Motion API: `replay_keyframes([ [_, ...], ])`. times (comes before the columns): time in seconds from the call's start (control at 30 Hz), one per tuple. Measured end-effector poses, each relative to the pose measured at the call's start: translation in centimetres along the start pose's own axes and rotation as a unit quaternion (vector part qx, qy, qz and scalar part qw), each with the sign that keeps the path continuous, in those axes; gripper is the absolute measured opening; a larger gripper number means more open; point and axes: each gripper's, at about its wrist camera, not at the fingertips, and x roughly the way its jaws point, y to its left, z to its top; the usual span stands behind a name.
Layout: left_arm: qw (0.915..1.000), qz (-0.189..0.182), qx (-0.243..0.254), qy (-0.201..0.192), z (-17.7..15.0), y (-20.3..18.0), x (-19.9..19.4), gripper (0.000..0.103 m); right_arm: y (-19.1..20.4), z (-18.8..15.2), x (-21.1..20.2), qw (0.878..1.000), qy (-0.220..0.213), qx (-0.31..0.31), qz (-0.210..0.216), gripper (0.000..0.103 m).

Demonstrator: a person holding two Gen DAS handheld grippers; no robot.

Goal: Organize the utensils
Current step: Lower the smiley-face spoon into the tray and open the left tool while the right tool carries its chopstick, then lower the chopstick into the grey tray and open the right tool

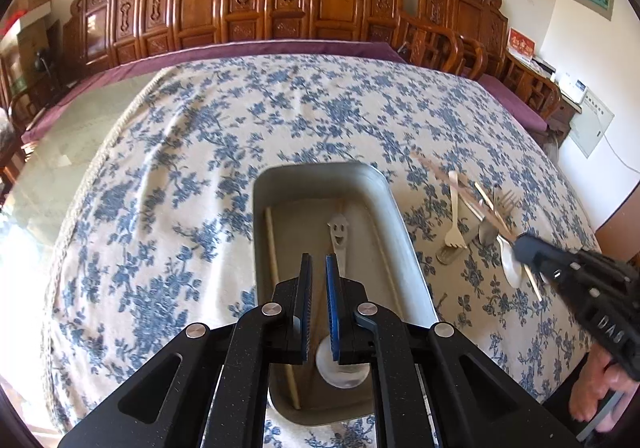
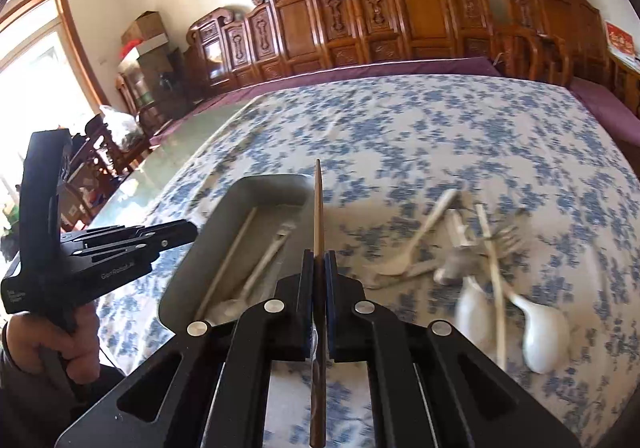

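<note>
Left tongs point(image 1: 316, 264) hang over the grey tray point(image 1: 404, 232), closed with nothing between them; inside the tray lie a smiley spoon point(image 1: 339, 234) and pale chopsticks point(image 1: 273, 244). Right tongs point(image 2: 319, 262) clamp a brown chopstick point(image 2: 318, 207) just right of the tray point(image 2: 192, 268), loose cutlery point(image 2: 480, 268) farther right on the bench

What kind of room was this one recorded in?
Probably a home dining or living room: a large table under a blue floral tablecloth, carved wooden chairs lined along the wall, and cardboard boxes stacked in a corner beside a bright window.
</note>
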Motion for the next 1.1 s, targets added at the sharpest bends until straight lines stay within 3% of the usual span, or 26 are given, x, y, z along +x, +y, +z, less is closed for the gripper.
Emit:
replay_keyframes([
  [0.3,0.9999,0.014,-0.003,-0.010,0.3,1.7,-1.0,0.006,3.8,0.2,4.1,0.999,0.030,-0.007,0.027,0.006],
  [0.73,0.9995,0.013,-0.025,-0.014,0.5,3.4,-1.3,0.006,5.5,-0.2,9.4,0.998,0.067,-0.001,0.013,0.006],
  [1.1,0.9996,0.012,-0.023,-0.013,0.4,3.2,-1.2,0.006,4.9,-0.5,8.9,0.997,0.068,0.014,0.032,0.010],
])
